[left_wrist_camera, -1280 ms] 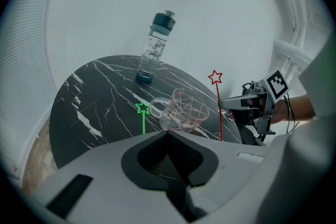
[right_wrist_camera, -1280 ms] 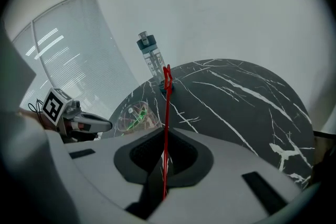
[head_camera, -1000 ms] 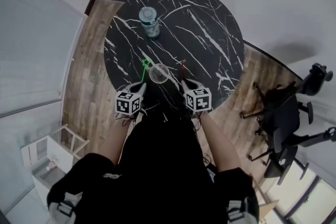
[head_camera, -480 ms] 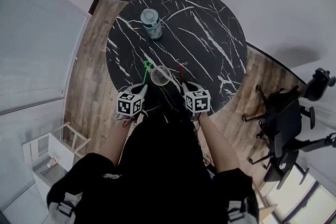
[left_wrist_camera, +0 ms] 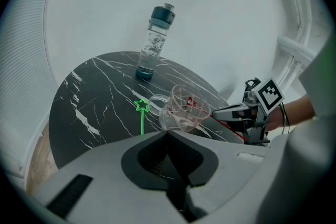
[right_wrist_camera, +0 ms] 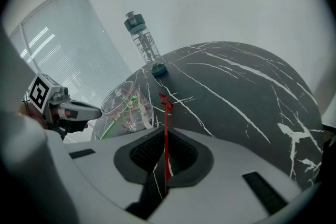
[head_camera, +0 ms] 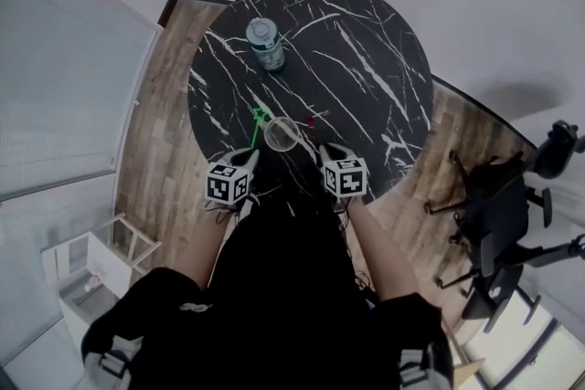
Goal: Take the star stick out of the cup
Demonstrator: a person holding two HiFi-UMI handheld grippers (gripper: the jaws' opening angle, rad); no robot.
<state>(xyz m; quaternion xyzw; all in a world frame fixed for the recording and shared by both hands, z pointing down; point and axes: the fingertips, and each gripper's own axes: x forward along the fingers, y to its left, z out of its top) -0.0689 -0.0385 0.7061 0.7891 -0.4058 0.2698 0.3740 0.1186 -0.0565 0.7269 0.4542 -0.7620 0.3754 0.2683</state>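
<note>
Your right gripper (right_wrist_camera: 166,132) is clamped shut on the red star stick (right_wrist_camera: 166,113), which stands upright between its fingers, outside the cup (right_wrist_camera: 126,107). Your left gripper (left_wrist_camera: 168,132) is fully closed. The green star stick (left_wrist_camera: 142,119) is just left of its tips.

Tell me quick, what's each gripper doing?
Left gripper: closed, nothing in it.
Right gripper: closed on the red star stick.

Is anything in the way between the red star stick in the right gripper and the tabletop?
Nothing visible. The red star stick stands upright in the shut jaws of the right gripper, outside the clear cup, which sits to its left. The bottle stands farther back on the table.
</note>
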